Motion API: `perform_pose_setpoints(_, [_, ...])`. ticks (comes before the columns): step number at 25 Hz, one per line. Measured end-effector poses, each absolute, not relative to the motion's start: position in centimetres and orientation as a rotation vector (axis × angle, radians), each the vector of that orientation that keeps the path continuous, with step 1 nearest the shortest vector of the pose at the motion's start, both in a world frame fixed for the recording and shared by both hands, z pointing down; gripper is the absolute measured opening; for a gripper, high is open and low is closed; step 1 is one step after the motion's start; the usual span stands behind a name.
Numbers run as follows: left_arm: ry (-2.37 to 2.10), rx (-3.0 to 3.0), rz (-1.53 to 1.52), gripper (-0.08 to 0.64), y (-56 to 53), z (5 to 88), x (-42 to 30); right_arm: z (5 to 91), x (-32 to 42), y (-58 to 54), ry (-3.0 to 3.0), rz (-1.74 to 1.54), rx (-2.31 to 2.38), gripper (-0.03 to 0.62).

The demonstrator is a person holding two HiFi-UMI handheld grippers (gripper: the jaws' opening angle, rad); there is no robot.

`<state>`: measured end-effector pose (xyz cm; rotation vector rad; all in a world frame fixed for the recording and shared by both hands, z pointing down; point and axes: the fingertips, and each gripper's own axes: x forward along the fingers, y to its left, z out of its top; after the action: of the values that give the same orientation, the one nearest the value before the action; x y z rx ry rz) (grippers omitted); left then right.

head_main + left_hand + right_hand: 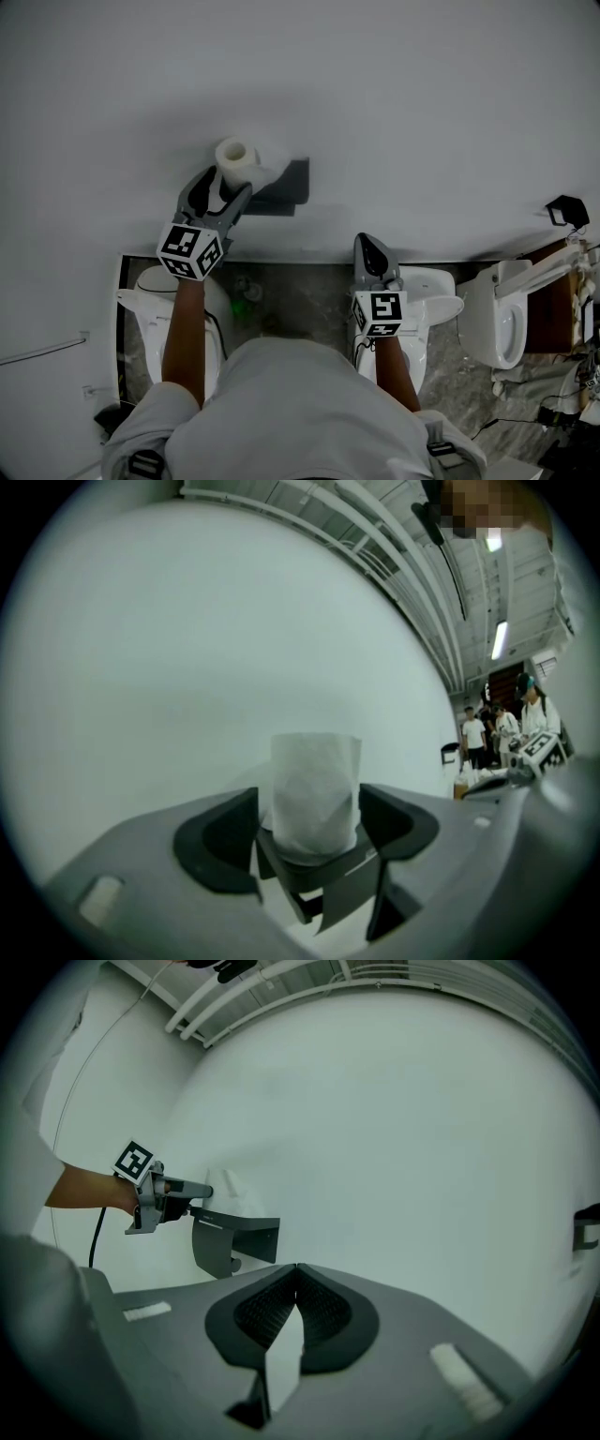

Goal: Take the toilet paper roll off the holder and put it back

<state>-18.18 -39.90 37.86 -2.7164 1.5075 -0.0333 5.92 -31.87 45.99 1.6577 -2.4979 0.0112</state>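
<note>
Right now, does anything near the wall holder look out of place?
Yes. The toilet paper roll stands on end, core upward, at the left end of the dark wall holder, clamped in the left gripper, not hanging on it. Nothing looks torn.

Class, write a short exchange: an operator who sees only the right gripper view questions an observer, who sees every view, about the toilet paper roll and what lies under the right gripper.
Operator: I see the left gripper by the holder. Is it gripping anything?
Observer: Yes. Its own view shows its jaws pressed on both sides of the toilet paper roll.
Operator: What lies under my right gripper?
Observer: In the head view, a white toilet sits below it, on a marbled floor.
</note>
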Motion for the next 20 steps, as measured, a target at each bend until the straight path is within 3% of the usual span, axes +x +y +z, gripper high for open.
perform_pose_setpoints(9, [1.530,-2.688,-0.023,0.315,-37.3,37.4,-19.0,45.8,5.3,-31.8,-2.515,0.002,1.641,-0.002])
perform_pose_setpoints(20, [1.613,-2.661,-0.006,0.216,-33.7,38.1,-19.6,45.6,5.3,-31.2,-2.530,0.013,1.615,-0.002])
